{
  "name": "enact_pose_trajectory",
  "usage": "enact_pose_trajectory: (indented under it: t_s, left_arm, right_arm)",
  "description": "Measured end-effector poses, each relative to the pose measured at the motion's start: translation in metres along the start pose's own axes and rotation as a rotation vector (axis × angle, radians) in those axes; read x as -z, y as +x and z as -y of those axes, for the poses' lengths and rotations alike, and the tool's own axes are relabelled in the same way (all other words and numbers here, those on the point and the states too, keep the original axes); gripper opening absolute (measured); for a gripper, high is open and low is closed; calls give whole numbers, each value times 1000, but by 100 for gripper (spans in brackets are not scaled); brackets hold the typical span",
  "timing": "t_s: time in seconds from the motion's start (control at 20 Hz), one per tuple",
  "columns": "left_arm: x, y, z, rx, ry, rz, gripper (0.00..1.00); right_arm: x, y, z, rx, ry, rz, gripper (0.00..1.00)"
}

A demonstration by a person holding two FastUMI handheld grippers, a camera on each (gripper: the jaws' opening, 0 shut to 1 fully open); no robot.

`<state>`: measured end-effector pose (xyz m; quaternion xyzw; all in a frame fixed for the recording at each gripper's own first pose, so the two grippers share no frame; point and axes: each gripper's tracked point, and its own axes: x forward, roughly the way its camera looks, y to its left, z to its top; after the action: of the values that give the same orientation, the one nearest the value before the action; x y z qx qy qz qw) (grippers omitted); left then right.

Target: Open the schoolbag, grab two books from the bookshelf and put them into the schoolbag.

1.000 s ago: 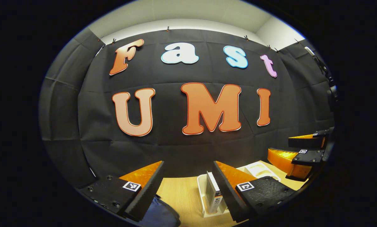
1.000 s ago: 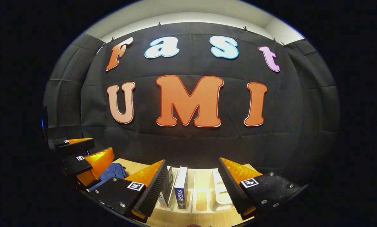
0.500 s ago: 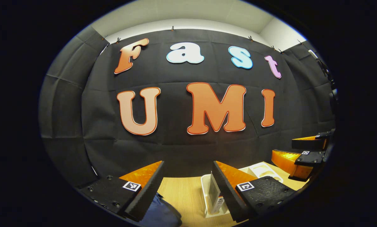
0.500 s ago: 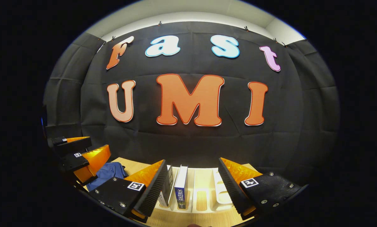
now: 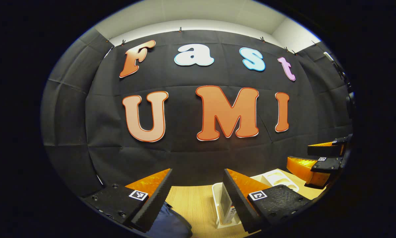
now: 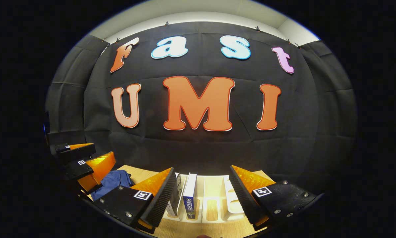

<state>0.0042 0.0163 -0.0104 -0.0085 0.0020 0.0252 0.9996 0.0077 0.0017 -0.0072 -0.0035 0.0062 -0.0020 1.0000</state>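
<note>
Hovering above the wooden table [image 5: 194, 201], the left gripper [image 5: 198, 195] and right gripper [image 6: 201, 195] both gape wide, holding nothing. Down below the left one lies the blue schoolbag [image 5: 169, 224], cut off at the edge, its zipper hidden. Directly under the right one's spread fingers stand two books [image 6: 189, 196], upright in the white bookshelf [image 6: 214, 205], so it's nearer them.

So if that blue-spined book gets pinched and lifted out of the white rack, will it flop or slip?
The blue-spined book stands upright unaided in the white rack, so probably stiff. Its cover looks smooth, perhaps slippery.
</note>
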Motion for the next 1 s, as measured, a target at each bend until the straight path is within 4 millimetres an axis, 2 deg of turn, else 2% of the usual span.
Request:
enact_pose_trajectory:
  t_s: [0.55,0.75,1.0]
  left_arm:
    - [-2,1,4,15,18,5,94]
    - [4,-1,7,16,0,-15,94]
    - [3,-2,3,10,-7,-10,94]
  right_arm:
    - [-5,-1,2,4,1,12,95]
    - [-1,-2,-1,3,2,3,95]
    - [0,-2,-3,4,8,6,95]
